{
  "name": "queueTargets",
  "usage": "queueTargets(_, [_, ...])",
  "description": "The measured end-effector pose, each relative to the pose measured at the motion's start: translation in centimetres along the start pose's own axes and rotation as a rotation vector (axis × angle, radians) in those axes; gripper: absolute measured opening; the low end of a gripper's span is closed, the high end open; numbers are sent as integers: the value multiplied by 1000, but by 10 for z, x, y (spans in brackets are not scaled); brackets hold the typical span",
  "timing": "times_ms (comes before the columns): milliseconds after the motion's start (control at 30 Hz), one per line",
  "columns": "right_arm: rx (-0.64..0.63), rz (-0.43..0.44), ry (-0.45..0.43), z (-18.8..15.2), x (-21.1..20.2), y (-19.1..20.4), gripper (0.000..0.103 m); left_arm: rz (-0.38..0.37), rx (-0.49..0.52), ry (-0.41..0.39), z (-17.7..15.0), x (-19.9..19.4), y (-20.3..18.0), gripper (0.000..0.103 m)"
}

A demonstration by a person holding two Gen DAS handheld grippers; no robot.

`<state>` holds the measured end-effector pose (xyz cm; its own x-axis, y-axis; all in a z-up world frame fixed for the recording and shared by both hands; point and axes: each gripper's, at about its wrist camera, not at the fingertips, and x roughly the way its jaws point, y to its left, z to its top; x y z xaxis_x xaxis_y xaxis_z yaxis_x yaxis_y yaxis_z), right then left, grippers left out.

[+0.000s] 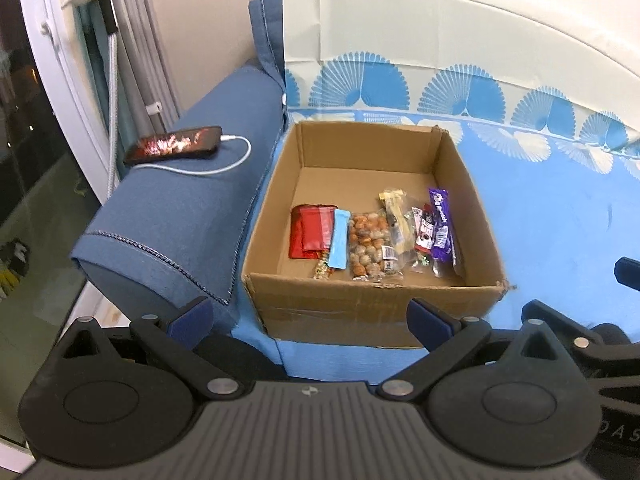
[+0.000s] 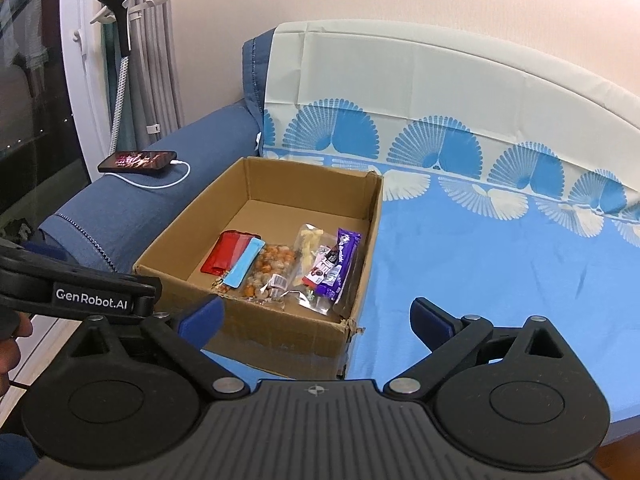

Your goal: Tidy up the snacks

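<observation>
1. The snacks lie in a row on the floor of an open brown cardboard box (image 1: 372, 304), toward its near wall: a flat red foil packet (image 1: 312, 232), a slim light-blue sachet (image 1: 339, 240) overlapping its right edge, a clear bag of orange and grey round sweets (image 1: 368, 246), a clear pouch of pale yellow sticks (image 1: 394, 216), and a purple chocolate-bar wrapper (image 1: 442, 226) lying beside the right wall.
2. All look light and thin. The films are likely slick and crinkly, so a pinch across a sealed end seam seems safest. The sweet bag will probably sag and shift; the bar should stay stiff.
3. The packets overlap or touch, so lifting one may drag a neighbour. The box walls limit a sideways approach; coming from above looks easier.
4. The left gripper (image 1: 310, 318) hovers before the near wall, jaws spread and empty. The right gripper (image 2: 316, 316) hangs at the box's near right corner, jaws likewise parted, holding nothing.
5. The box sits on a blue patterned bedsheet (image 2: 480, 260), just beside a padded blue armrest (image 1: 180, 216) carrying a black phone (image 1: 173, 145) on a white charging cable (image 1: 224, 166).
</observation>
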<state>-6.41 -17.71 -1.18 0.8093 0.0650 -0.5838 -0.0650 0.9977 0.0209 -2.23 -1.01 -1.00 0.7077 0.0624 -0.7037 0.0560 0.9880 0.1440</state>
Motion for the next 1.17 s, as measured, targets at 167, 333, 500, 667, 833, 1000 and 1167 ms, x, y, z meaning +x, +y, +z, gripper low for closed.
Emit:
queueTargets(167, [-5,6,5,-4,0,2,103,0,2,32,0,4,0,103])
queueTargets(333, [-16,17,7,-6,1,5,103,22,11,22,-2,4,-1,103])
queueTargets(500, [-11,18,12,-6,2,5,103,27,11,24,-2,5,-1,103])
queueTargets(667, [-9,20,14,-6,2,4,103,28,16,28,-2,7,-2,103])
queueTargets(833, [-6,21,14,-6,3,4,103,32,20,31,-3,7,-2,103])
queueTargets(1000, [-4,22,15,-7,4,4,103,36,21,39,-2,9,-3,103])
queueTargets(1167, [-2,34,12,-7,6,4,103,52,18,43,-2,11,-3,103])
